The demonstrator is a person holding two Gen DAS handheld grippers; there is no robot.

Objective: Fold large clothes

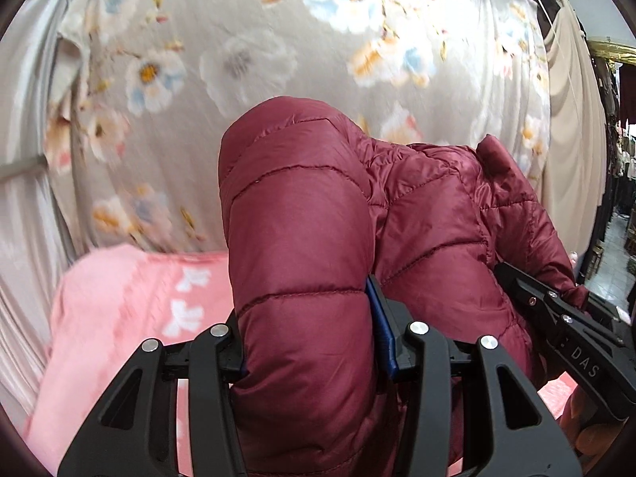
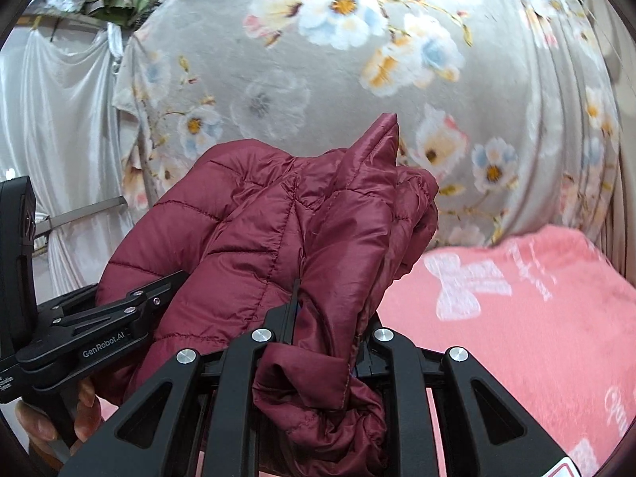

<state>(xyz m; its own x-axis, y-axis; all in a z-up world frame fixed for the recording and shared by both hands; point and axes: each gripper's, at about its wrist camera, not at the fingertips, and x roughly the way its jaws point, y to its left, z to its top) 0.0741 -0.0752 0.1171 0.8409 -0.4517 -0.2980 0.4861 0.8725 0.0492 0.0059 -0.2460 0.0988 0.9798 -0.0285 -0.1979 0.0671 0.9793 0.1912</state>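
Left gripper (image 1: 306, 342) clamps maroon puffer jacket (image 1: 417, 214) | right gripper (image 2: 326, 334) pinches its thin edge | only right view: fingers (image 2: 85, 409)

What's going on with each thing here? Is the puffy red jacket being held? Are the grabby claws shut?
Maroon puffer jacket: bunched up, lifted above the blanket, held by both grippers.
Left gripper: shut on a thick padded fold of the jacket.
Right gripper: shut on a thinner bunched edge of the jacket.
Pink blanket: spread flat beneath.
Floral sheet: hanging behind as a backdrop.
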